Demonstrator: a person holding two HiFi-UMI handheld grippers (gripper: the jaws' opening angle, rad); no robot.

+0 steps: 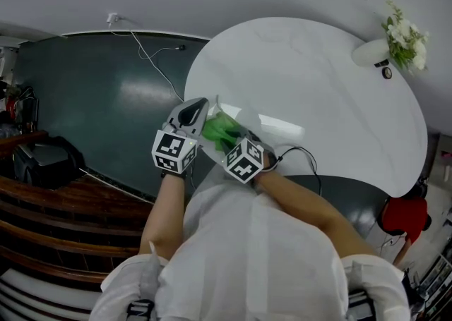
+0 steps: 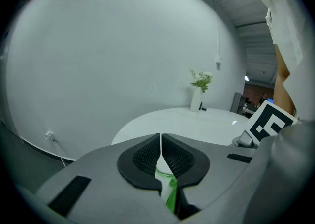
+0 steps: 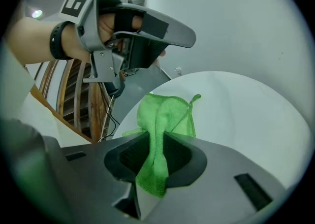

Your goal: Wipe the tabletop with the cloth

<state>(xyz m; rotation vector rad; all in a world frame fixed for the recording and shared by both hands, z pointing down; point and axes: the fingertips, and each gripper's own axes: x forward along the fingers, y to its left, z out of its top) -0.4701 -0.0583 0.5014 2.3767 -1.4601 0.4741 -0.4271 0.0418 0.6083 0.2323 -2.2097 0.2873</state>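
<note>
The green cloth (image 3: 165, 112) is up in the air, just over the near edge of the white table (image 1: 332, 101), on its left side. The right gripper (image 3: 156, 150) has its jaws squeezed on a bunched fold of it. The rest sticks out past the jaws in a floppy lump. The left gripper (image 2: 161, 145) is just beside it with its jaws together. A thin bit of green shows low in the slit between them, but I cannot tell if it is pinched there.

The cloth looks soft, light and fluffy. It will not break and should not slip, but it will flop and scrunch up. I think the best hold is a thick fold near the middle, like now, so a fat pad hangs free to press flat on the table. A vase of flowers (image 1: 399, 30) stands at the far right edge, well away.
</note>
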